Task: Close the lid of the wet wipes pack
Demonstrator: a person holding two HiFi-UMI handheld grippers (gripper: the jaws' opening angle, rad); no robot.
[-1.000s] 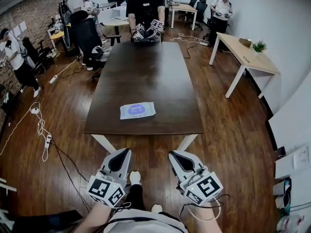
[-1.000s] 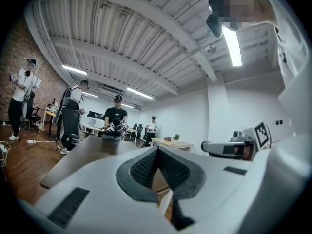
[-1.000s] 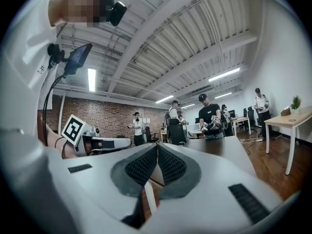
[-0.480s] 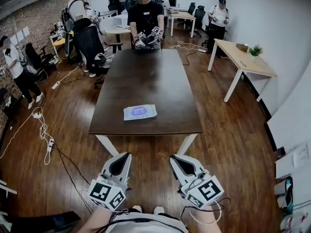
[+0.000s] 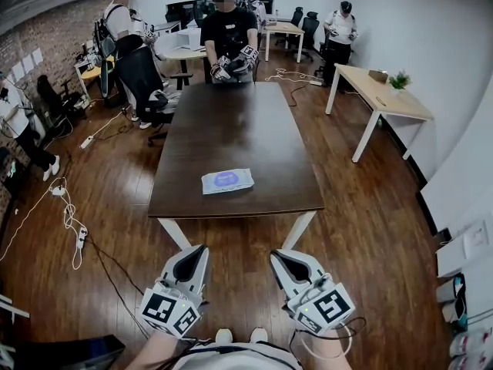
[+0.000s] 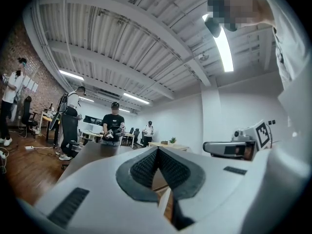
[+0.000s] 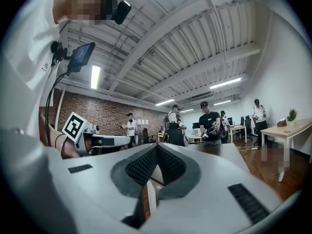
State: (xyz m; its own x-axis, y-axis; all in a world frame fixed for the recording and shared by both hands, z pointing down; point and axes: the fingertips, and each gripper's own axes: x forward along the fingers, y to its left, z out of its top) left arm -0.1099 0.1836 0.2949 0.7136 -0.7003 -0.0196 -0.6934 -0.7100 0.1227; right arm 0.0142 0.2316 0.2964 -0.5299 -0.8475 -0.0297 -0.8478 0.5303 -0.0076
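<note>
Here, one long dark table stands ahead. Two grippers, the left gripper and the right gripper, hang short of its near edge, each with fingers pressed together on nothing. One wipes pack lies flat near that edge, well apart from both.

A long dark tabletop stretches straight ahead of the jaws over a brown plank floor, with white cables trailing across the boards to their left. A brick wall runs along the left and a plain white wall along the right, where a pale desk on white legs carries a small potted plant. Overhead, strip lights hang from a ribbed, beamed ceiling.
</note>
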